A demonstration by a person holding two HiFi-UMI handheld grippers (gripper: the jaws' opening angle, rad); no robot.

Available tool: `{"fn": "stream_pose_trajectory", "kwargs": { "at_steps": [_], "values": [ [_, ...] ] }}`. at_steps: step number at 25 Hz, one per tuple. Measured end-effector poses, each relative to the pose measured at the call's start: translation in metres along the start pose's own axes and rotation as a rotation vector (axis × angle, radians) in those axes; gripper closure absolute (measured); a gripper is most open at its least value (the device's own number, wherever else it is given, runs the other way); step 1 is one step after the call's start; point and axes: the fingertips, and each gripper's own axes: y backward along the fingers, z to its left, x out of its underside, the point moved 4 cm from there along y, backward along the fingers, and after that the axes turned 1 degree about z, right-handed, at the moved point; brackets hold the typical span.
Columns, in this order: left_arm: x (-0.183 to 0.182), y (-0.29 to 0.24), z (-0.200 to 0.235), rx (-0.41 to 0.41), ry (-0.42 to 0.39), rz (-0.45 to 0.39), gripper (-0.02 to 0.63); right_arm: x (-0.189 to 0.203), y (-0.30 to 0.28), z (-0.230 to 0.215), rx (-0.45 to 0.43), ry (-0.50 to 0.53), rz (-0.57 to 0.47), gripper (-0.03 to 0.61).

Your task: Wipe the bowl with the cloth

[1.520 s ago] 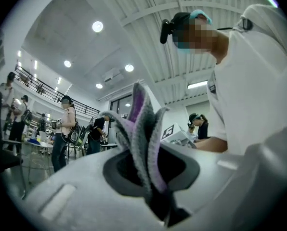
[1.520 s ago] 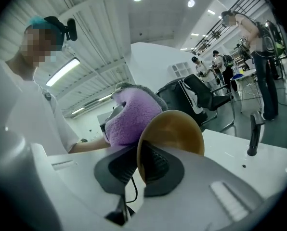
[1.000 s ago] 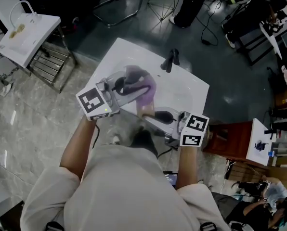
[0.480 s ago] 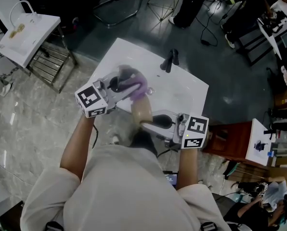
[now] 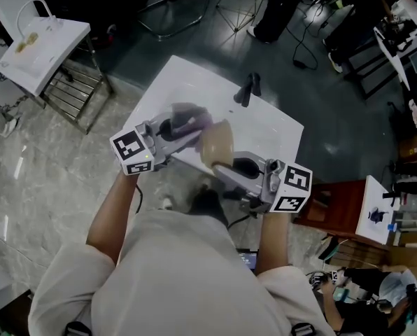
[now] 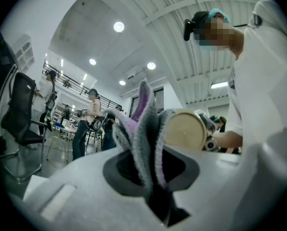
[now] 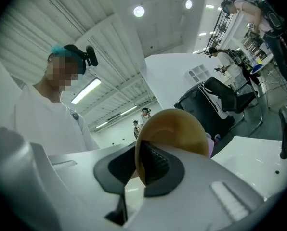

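- The left gripper [image 5: 180, 133] has its jaws pressed together on a purple and grey fuzzy cloth [image 6: 144, 134], whose folds stick up out of them.
- The round tan wooden bowl [image 5: 217, 143] is held up off the white desk [image 5: 268, 128], tipped on edge, just beside the cloth; whether they touch cannot be told.
- The right gripper [image 7: 139, 174] has its jaws pinching the bowl's rim.
- A black object [image 5: 248, 88] lies near the desk's far edge.

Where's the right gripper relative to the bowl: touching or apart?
Touching. The right gripper view shows the right gripper shut on the rim of the bowl.
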Motion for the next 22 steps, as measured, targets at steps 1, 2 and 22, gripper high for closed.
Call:
{"fn": "stream_pose_trajectory", "kwargs": {
  "at_steps": [1, 2, 22],
  "values": [
    [0.001, -0.001, -0.003, 0.009, 0.006, -0.004, 0.554, -0.006, 0.002, -0.003, 0.010, -0.012, -0.035, 0.561],
    [0.003, -0.003, -0.006, 0.017, 0.014, -0.008, 0.554, -0.011, 0.004, -0.006, 0.023, -0.025, -0.069, 0.561],
    [-0.012, -0.012, -0.035, 0.149, 0.104, -0.174, 0.552, -0.034, 0.017, -0.053, 0.323, -0.064, -0.257, 0.564]
  ]
}}
